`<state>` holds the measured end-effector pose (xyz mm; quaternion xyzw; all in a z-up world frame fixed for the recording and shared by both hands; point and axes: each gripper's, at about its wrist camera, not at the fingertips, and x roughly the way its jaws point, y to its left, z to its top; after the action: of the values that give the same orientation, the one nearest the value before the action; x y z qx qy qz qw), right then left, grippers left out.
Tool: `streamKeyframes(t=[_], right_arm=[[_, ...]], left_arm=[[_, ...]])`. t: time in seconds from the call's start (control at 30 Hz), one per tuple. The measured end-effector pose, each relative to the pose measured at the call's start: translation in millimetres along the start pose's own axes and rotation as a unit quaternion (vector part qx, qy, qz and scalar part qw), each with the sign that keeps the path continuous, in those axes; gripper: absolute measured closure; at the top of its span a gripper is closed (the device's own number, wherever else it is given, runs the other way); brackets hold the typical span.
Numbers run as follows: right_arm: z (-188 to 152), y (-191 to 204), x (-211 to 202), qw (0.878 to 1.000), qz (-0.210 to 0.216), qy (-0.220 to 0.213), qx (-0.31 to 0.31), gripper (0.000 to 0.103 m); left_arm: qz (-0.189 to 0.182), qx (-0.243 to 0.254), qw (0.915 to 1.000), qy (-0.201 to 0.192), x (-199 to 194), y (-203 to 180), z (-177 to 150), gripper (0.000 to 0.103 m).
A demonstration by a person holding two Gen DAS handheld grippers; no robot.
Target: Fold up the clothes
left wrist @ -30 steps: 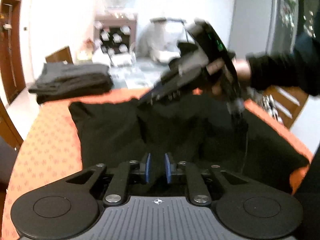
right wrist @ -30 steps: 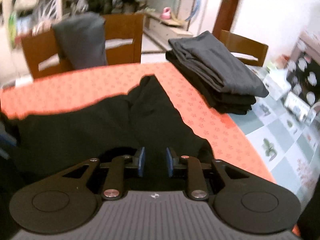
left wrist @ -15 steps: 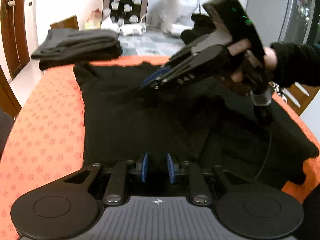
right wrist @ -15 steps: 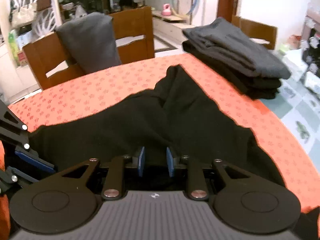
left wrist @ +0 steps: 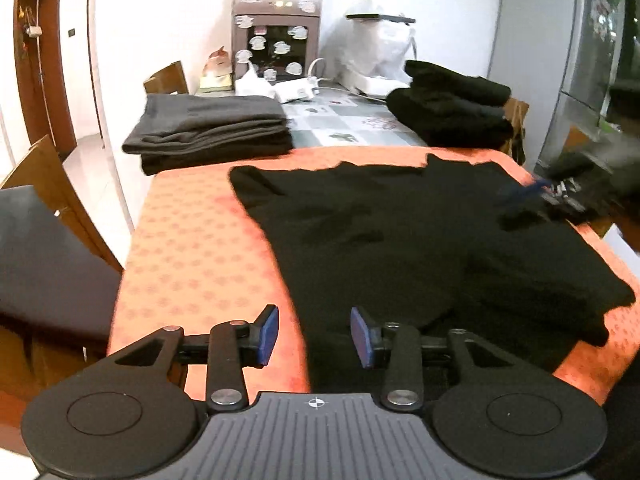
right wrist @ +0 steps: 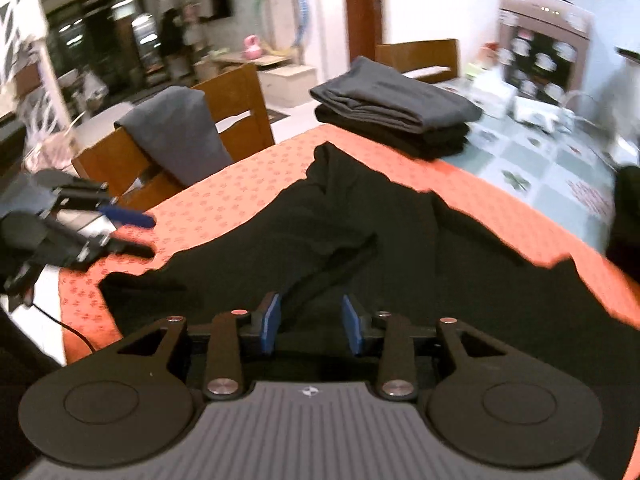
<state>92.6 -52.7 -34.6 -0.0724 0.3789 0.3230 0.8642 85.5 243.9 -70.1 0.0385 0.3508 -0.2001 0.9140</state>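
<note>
Black garment (left wrist: 400, 248) lies spread over most of the orange-clothed surface (left wrist: 192, 248), rumpled, with a raised fold running across its middle (right wrist: 336, 240) and one narrow part reaching toward the far edge. Its near edge runs just under both cameras.

At the far left corner of the surface sits a stack of folded dark grey clothes (left wrist: 208, 132), apart from the spread garment. A second, black pile (left wrist: 452, 108) rests beyond the far right corner, on the tiled part of the surface. A wooden chair (right wrist: 224, 108) stands along the left edge with a grey cloth draped over its back.

Left tongs (left wrist: 314, 336) hover over the near left edge of the garment, released, with the blue pads well apart and nothing between them; one pad is over orange cloth, the other over black fabric. Right tongs (right wrist: 311, 322) are likewise released and empty, held low over the garment near the surface's right edge, pointing along the raised fold.
</note>
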Motion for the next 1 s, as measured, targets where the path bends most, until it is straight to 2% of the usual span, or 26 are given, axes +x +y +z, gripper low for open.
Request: streamKeyframes(t=[0.07, 0.2, 0.3, 0.43, 0.53, 0.8, 0.93, 1.0], right_arm=[[-10.8, 13.9, -13.0, 1.0, -0.022, -0.004, 0.018, 0.061], [-26.3, 52.9, -25.9, 0.993, -0.096, -0.016, 0.072, 0.059], [-33.1, 81.8, -27.3, 0.981, -0.149, -0.027, 0.122, 0.058], [-38.5, 122.7, -25.2, 0.962, -0.206, -0.045, 0.176, 0.056], [-38.4, 156.1, -21.1, 0.955, -0.235, -0.056, 0.172, 0.047], [-27.5, 226.7, -1.6, 0.943, -0.251, -0.071, 0.204, 0.047], [-14.6, 256.3, 17.8, 0.927, -0.292, -0.06, 0.228, 0.047], [-9.2, 267.7, 29.1, 0.913, -0.316, -0.062, 0.249, 0.047]], left_arm=[[-0.003, 0.0, 1.0, 0.004, -0.2, 17.9, 6.3, 0.06], [-0.042, 0.032, 0.9986, -0.001, 7.0, 45.2, 25.4, 0.06], [-0.078, 0.054, 0.9955, -0.003, 13.0, 62.5, 43.9, 0.06], [-0.104, 0.092, 0.9903, -0.005, 11.1, 75.3, 64.0, 0.059], [-0.116, 0.116, 0.9865, 0.001, 10.9, 84.3, 76.6, 0.056], [-0.158, 0.147, 0.9762, 0.021, 20.0, 113.4, 94.9, 0.056], [-0.184, 0.172, 0.9674, 0.025, 24.4, 125.1, 106.9, 0.054], [-0.202, 0.2, 0.9585, 0.02, 25.5, 127.7, 117.0, 0.054]])
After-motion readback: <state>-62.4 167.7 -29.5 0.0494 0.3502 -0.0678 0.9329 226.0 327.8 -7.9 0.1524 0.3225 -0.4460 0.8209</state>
